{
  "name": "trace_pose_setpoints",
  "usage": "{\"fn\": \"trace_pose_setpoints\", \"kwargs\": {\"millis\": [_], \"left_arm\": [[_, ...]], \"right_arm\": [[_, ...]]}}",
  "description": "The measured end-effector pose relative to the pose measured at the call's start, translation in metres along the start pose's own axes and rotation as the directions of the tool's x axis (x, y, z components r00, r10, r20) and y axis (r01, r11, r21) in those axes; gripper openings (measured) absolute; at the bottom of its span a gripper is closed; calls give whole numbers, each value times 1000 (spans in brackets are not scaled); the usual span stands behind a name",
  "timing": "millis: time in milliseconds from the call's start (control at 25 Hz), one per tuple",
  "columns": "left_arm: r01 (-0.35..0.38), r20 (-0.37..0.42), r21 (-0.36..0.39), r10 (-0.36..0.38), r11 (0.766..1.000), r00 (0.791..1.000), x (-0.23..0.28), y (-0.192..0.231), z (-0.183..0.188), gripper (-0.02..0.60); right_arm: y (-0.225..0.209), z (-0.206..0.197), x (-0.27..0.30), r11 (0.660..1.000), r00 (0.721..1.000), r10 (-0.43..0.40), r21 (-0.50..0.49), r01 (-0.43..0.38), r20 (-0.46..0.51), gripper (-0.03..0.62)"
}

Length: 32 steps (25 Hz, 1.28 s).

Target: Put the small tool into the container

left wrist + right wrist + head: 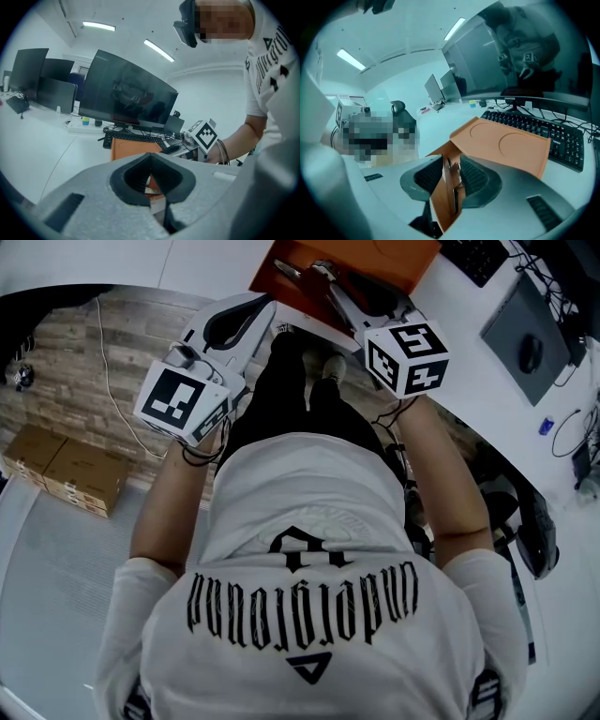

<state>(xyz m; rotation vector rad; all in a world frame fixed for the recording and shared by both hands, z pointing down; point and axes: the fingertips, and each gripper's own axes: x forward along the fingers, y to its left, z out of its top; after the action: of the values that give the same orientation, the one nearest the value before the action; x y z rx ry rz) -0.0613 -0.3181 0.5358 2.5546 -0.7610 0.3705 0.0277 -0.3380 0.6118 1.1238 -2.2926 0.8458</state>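
An orange container [380,257] lies on the white desk; it also shows in the right gripper view [508,143] and the left gripper view [129,149]. My right gripper [317,274] is at the container's near left corner. Its jaws [453,165] are shut on a small metal tool [453,183], which lies flat against an orange wall [443,206] of the container that also sits between them. My left gripper [269,304] hovers just left of the container above the desk's edge. Its jaws [151,159] meet at the tips with nothing held.
A black keyboard [534,125] lies behind the container, in front of a large dark monitor [126,93]. A mouse [531,352] rests on a grey pad at the right. Cardboard boxes [66,470] stand on the floor at left. A power strip [83,125] lies far back.
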Motion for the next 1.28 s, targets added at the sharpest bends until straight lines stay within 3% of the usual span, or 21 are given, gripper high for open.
{"fn": "trace_pose_setpoints", "kwargs": {"millis": [200,600,840,1280], "left_arm": [[-6,27,17,6,1000,1000,-9,-28,8,14],[-27,106,54,21,998,994,-32,-83,33,14],[-32,155,98,16,995,988,-43,-118,60,12],[-82,239,249,21,965,971,-76,-173,117,14]], "right_arm": [[12,10,-34,998,999,-2,-57,5,51,97],[43,33,-107,987,985,17,-158,11,171,27],[70,60,-156,976,962,82,-218,-24,259,23],[101,106,-252,936,910,118,-351,31,397,20]]}}
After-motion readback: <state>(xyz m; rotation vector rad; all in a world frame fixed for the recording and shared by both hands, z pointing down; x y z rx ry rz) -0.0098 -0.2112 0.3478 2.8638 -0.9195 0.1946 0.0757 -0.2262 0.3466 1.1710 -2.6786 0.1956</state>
